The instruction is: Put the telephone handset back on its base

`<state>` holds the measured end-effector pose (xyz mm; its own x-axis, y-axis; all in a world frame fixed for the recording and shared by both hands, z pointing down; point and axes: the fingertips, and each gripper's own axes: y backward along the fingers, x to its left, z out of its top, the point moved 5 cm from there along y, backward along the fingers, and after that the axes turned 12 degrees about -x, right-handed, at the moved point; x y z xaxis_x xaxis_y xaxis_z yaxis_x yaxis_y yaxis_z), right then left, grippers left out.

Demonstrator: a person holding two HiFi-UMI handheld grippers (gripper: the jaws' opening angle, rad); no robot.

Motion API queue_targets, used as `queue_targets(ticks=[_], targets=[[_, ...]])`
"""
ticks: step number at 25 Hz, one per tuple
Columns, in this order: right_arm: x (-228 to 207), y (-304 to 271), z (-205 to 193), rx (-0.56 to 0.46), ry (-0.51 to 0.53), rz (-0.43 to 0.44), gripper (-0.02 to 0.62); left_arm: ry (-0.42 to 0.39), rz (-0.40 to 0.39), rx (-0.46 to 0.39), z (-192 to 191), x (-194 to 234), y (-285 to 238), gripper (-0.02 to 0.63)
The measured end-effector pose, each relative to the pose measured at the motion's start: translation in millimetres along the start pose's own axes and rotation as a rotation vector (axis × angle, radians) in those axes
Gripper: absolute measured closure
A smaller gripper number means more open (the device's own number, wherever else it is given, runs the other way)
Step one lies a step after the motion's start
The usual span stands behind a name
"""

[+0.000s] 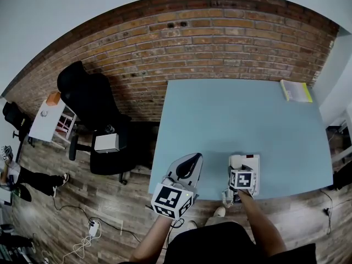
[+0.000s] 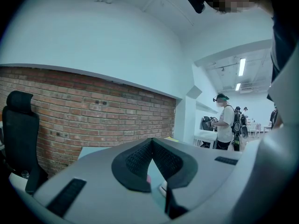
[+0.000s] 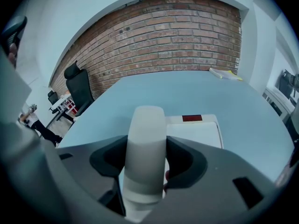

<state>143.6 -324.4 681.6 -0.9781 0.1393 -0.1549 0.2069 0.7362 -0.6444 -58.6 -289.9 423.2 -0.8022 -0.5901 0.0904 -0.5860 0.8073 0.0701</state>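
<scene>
My right gripper: clamped on the white telephone handset, base just ahead. My left gripper: jaws together, empty.

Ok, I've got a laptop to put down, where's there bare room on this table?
The table is bare across its middle and far left, from the wall-side edge down to the phone base. The far right corner holds a yellow book. The near edge is crowded: the left gripper, and the right gripper holding the handset at the base.
</scene>
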Motion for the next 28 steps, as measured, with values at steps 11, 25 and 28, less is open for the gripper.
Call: queue_targets(ticks=[11,25,28], targets=[[-1.3,-0.7,-9.1,0.033,-0.008,-0.048,0.354,0.011,-0.003,0.01,-3.9,3.3,3.3,0.597],[3.5,-2.1,-9.7,0.042,0.055,-0.081,0.354,0.014,-0.006,0.013,-4.1,8.1,7.0,0.598],[5.1,-2.5,-10.1,0.038,0.069,-0.074,0.354,0.013,0.002,0.008,-2.1,12.3,7.6,0.597]])
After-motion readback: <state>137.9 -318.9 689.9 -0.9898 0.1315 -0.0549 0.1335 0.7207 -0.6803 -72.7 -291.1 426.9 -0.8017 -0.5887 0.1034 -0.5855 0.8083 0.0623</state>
